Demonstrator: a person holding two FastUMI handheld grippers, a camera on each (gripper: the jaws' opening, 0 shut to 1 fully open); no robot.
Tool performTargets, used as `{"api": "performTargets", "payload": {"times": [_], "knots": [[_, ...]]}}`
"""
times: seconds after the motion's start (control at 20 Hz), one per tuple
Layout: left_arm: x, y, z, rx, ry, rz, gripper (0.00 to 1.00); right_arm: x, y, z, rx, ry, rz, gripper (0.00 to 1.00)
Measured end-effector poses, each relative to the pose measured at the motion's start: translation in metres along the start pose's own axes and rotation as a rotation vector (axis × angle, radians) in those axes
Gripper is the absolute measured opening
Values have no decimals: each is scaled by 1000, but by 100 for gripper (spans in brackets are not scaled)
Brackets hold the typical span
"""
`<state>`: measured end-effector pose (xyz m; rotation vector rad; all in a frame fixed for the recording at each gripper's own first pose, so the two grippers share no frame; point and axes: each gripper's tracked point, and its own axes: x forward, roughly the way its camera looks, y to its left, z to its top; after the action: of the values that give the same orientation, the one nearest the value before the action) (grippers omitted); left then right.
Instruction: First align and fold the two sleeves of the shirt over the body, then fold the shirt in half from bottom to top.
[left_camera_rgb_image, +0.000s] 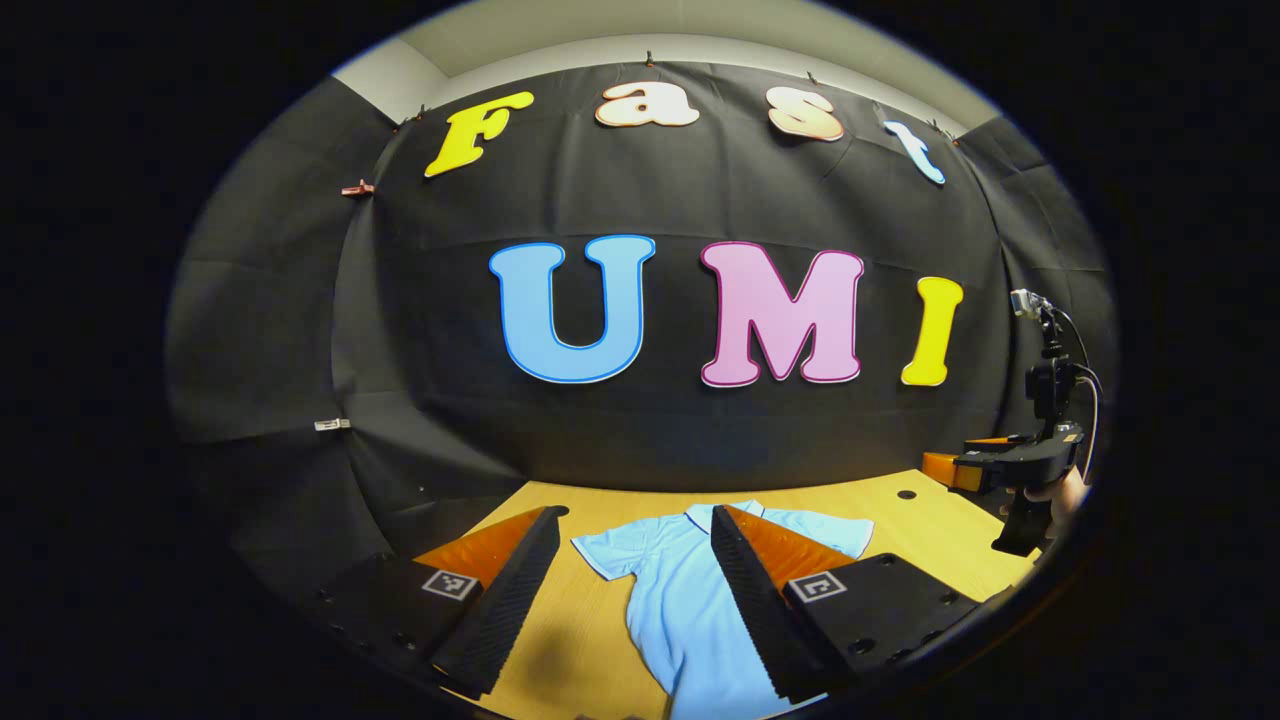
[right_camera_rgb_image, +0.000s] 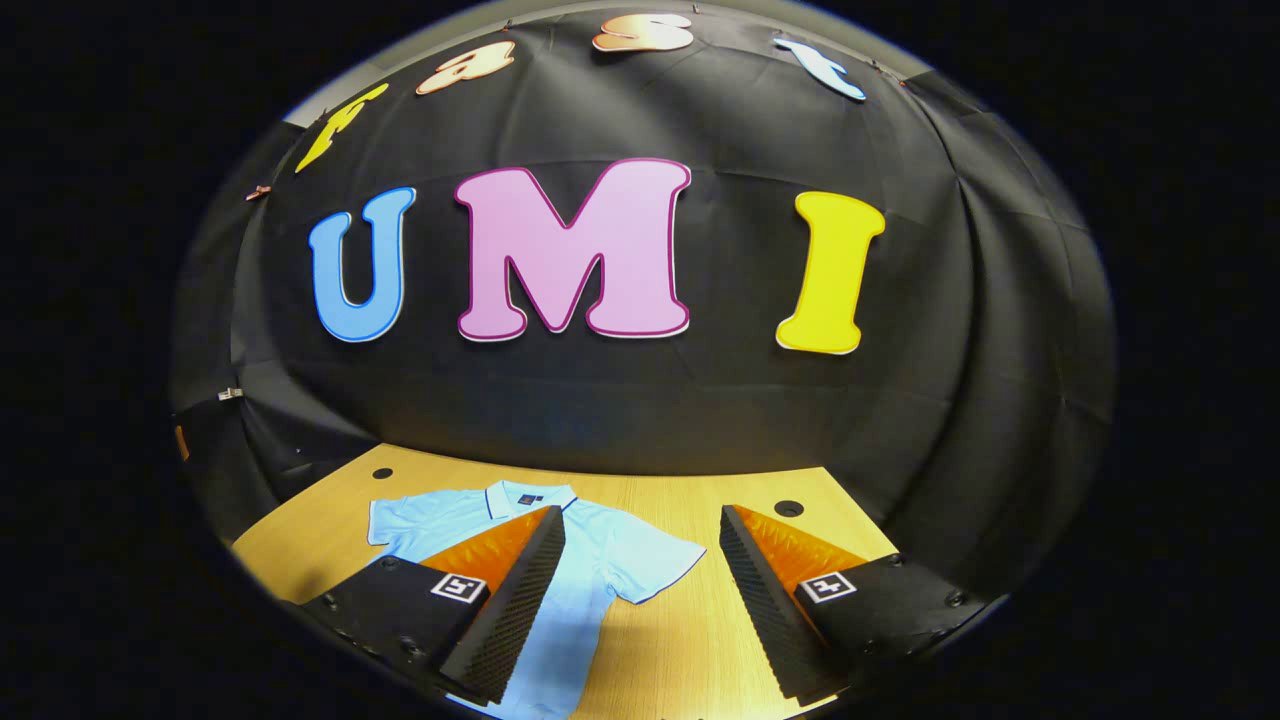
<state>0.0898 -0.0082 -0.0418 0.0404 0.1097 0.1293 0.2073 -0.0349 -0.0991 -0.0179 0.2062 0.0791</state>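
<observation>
A light-blue short-sleeved shirt (left_camera_rgb_image: 690, 590) lies flat on a wooden table (left_camera_rgb_image: 920, 530) with a smooth, pale-yellow grain; the cloth looks thin and soft, with a darker-edged collar (right_camera_rgb_image: 525, 496) at the far end and both sleeves spread out to the sides, unfolded; the body runs toward the near edge of the table, with a few shallow creases. The tabletop has small round dark holes (right_camera_rgb_image: 788, 508) near its far edge.

In the left gripper view the left gripper (left_camera_rgb_image: 630, 590) hangs above the shirt with its 2 wedge-shaped fingers spread wide and nothing between them; each finger's (left_camera_rgb_image: 510, 600) inner face is finely ribbed. At the right edge of that view the right gripper (left_camera_rgb_image: 950, 470) is held by a hand (left_camera_rgb_image: 1065, 492) above the table's far right side; from this angle I cannot tell its gap there.

In the right gripper view its own fingers (right_camera_rgb_image: 520, 600) stand wide apart and empty; 1 finger overlaps the shirt's chest, the other is over bare wood beside a sleeve (right_camera_rgb_image: 650, 560).
</observation>
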Motion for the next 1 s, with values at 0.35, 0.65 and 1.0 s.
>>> {"api": "performTargets", "payload": {"times": [0.35,0.65,1.0], "knots": [[16,2,-18,8,51,75,97,71,-23,-45,-7,129,11,98],[27,6,-48,13,137,110,97,135,-48,-95,34,250,-23,97],[37,7,-67,5,196,140,97,198,-57,-155,-24,376,-23,98]]}}
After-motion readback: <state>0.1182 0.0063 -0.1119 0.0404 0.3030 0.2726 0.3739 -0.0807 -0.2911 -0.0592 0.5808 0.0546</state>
